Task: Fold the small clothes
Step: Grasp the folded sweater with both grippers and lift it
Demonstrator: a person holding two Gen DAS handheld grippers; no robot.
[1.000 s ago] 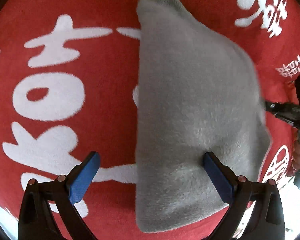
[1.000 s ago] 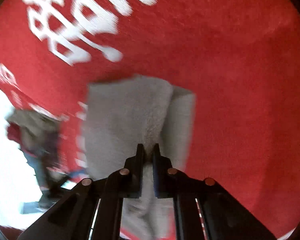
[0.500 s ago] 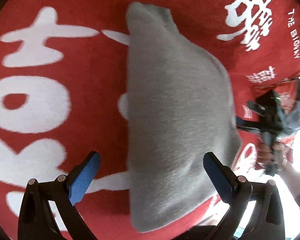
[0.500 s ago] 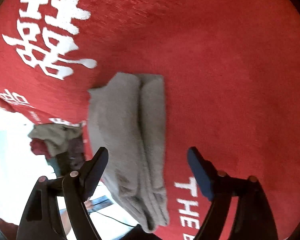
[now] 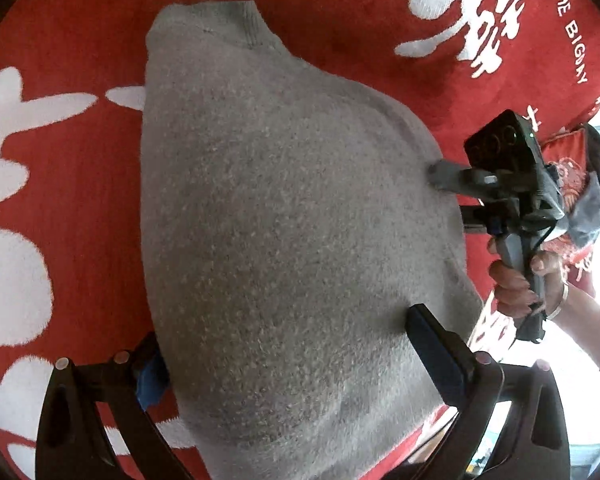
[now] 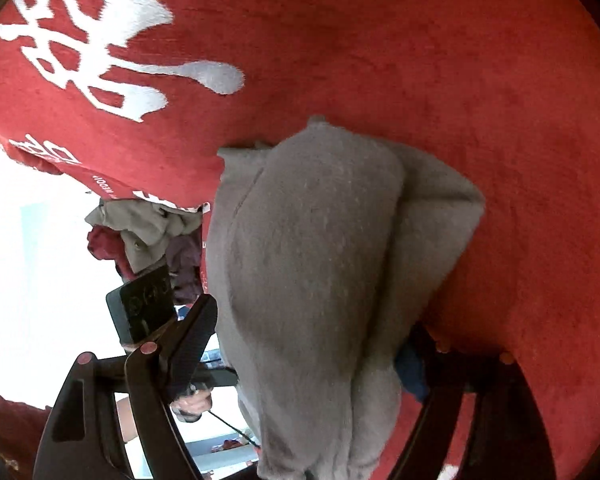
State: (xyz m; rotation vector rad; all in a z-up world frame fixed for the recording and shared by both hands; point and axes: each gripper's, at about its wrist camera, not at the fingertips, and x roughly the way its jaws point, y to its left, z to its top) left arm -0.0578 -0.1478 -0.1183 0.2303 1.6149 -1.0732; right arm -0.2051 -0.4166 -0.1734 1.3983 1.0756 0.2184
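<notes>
A folded grey fleece garment (image 5: 276, 216) lies on the red blanket (image 5: 76, 48) with white characters. My left gripper (image 5: 288, 356) is open, its jaws straddling the garment's near end, the left finger partly under the edge. In the right wrist view the same garment (image 6: 320, 264) shows as stacked folds. My right gripper (image 6: 312, 344) is open, one finger on each side of the garment's near end, the right finger partly hidden by cloth. It also shows in the left wrist view (image 5: 452, 188), touching the garment's right edge.
The blanket's edge (image 6: 100, 188) drops off to the left in the right wrist view. Beyond it lies a pile of other clothes (image 6: 148, 236) on a lower level. The left gripper's camera body (image 6: 144, 304) shows there too.
My right gripper opened and let go of the grey garment, then both open grippers moved in close around the folded garment's ends.
</notes>
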